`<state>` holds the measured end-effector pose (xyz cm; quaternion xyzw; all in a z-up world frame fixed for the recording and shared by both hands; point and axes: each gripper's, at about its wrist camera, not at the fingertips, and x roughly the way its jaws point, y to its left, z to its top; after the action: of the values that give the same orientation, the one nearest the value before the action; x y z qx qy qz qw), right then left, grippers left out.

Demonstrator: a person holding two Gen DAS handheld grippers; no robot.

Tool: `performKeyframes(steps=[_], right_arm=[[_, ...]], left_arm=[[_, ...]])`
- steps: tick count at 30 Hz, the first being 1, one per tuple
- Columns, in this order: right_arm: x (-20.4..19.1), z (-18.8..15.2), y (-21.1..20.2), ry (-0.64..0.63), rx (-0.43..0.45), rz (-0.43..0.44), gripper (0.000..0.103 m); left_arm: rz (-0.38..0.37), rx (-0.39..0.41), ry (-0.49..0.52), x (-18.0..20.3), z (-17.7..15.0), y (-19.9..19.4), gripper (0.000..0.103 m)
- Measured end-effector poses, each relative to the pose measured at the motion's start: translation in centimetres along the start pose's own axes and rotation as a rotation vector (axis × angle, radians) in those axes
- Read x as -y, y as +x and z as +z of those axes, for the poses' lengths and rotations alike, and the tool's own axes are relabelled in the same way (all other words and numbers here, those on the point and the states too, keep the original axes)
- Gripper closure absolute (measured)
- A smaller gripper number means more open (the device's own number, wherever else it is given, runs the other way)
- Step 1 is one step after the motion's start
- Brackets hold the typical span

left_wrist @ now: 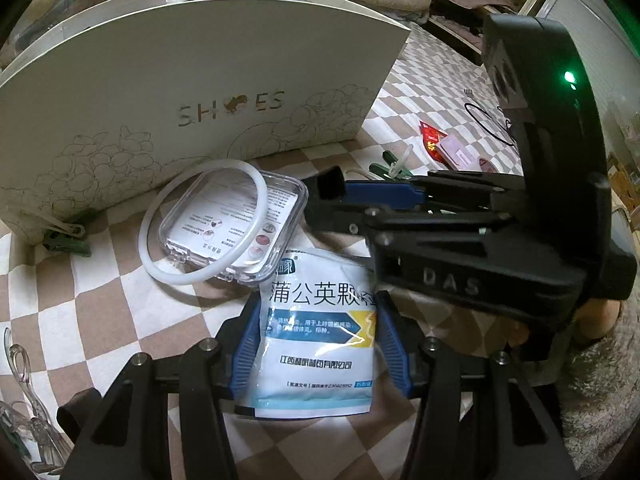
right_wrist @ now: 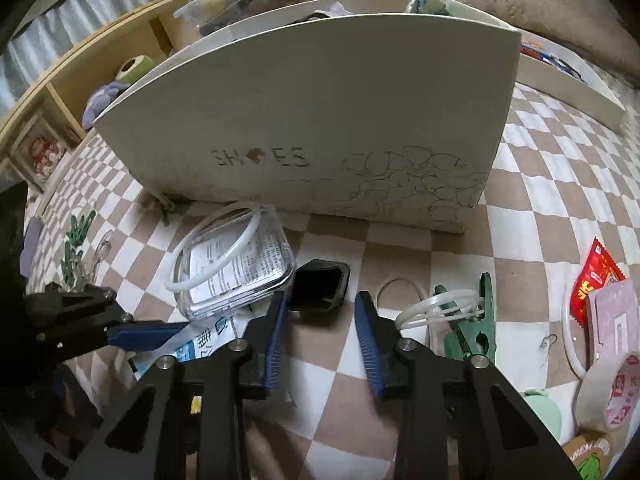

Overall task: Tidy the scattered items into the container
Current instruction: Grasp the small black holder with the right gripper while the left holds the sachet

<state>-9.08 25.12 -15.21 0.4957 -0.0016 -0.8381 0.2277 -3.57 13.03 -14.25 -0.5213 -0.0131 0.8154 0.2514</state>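
Note:
The white shoe box (left_wrist: 200, 80) (right_wrist: 320, 120) printed "SHOES" stands upright on the checkered cloth. In front of it lies a clear plastic case (left_wrist: 236, 228) (right_wrist: 236, 272) with a white ring (left_wrist: 152, 256) (right_wrist: 180, 276) on top. My left gripper (left_wrist: 318, 320) is shut on a white and blue medicine sachet (left_wrist: 320, 360) (right_wrist: 208, 340), a blue pad on each side. My right gripper (right_wrist: 320, 300) (left_wrist: 320, 196) comes in from the right, pointing down. Its narrow jaws close on a small black square cap (right_wrist: 320, 284) (left_wrist: 326, 182) just right of the clear case.
Green clips (right_wrist: 476, 320) and a thin white loop (right_wrist: 436, 304) lie right of my right gripper. Further right are a red packet (right_wrist: 596, 276), a pink card (right_wrist: 616, 320) and a tape roll (right_wrist: 616, 396). Another green clip (left_wrist: 68, 236) lies by the box's left corner.

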Motion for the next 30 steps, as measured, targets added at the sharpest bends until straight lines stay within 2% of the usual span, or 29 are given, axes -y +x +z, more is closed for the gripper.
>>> performKeyframes(steps=[4, 5, 6, 7, 15, 19, 22, 24, 28, 30], right_arm=[[0.7, 0.1, -1.0, 0.034, 0.032, 0.023, 0.078], [0.9, 0.1, -1.4, 0.045, 0.044, 0.029, 0.081], [1.1, 0.1, -1.9, 0.056, 0.057, 0.041, 0.091], [1.5, 0.2, -2.3, 0.071, 0.068, 0.054, 0.092], [2.2, 0.5, -3.5, 0.107, 0.109, 0.075, 0.092], [1.8, 0.8, -3.0, 0.094, 0.092, 0.084, 0.092], [1.6, 0.6, -2.4, 0.062, 0.052, 0.068, 0.092], [1.2, 0.4, -2.2, 0.027, 0.042, 0.045, 0.092], [0.7, 0.3, -2.1, -0.018, 0.037, 0.03, 0.092], [0.5, 0.3, -2.2, -0.035, 0.047, 0.021, 0.092]], left_arm=[[0.003, 0.001, 0.002, 0.2, 0.0, 0.1, 0.048], [0.004, 0.0, 0.002, 0.2, 0.0, 0.1, 0.048], [0.006, 0.001, 0.004, 0.2, 0.0, 0.1, 0.048], [0.007, 0.001, 0.005, 0.2, 0.0, 0.1, 0.048], [0.037, 0.002, 0.026, 0.6, -0.1, 0.2, 0.045], [0.062, 0.001, 0.045, 1.0, -0.3, 0.5, 0.04], [0.077, -0.001, 0.076, 1.6, -0.6, 0.9, 0.026], [0.094, 0.0, 0.1, 2.2, -0.8, 1.2, 0.022], [0.119, 0.0, 0.125, 2.6, -1.0, 1.5, 0.022], [0.118, 0.005, 0.112, 2.2, -0.8, 1.4, 0.03]])
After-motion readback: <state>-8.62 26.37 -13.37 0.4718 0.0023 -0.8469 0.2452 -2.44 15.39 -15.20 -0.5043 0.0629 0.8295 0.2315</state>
